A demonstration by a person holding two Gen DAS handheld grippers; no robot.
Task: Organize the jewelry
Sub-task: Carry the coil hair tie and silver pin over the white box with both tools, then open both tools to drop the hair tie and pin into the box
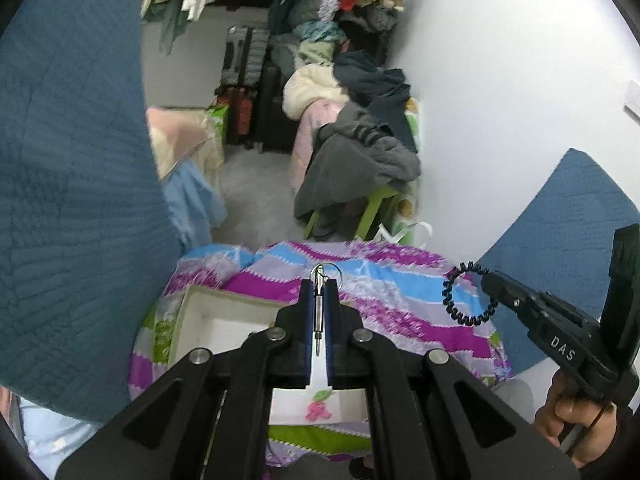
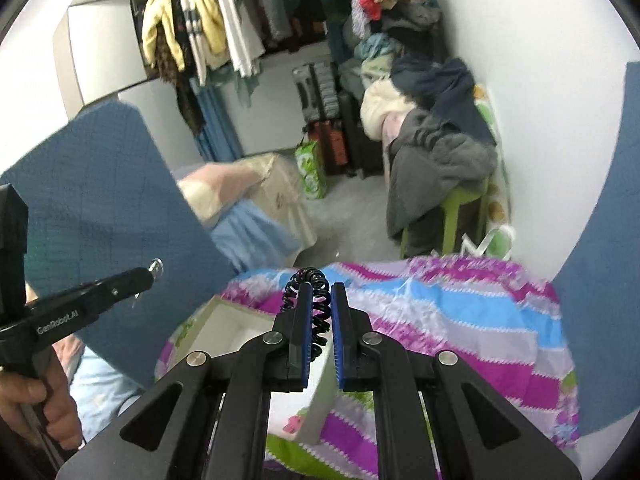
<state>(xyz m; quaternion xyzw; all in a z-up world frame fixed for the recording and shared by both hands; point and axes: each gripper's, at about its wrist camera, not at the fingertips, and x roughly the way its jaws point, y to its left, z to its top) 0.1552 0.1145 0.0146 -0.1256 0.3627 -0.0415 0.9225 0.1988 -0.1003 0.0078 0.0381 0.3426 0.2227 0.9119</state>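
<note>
My left gripper is shut on a slim silver keychain pendant with a ring at its top, held above the white open box. It also shows in the right wrist view, with the ring sticking out. My right gripper is shut on a black spiral hair tie above the box. In the left wrist view that gripper holds the hair tie dangling as a loop.
The box sits on a round surface under a purple, blue and white striped cloth. Blue quilted cushions flank both sides. Behind are a green stool with piled clothes, suitcases and hanging clothes.
</note>
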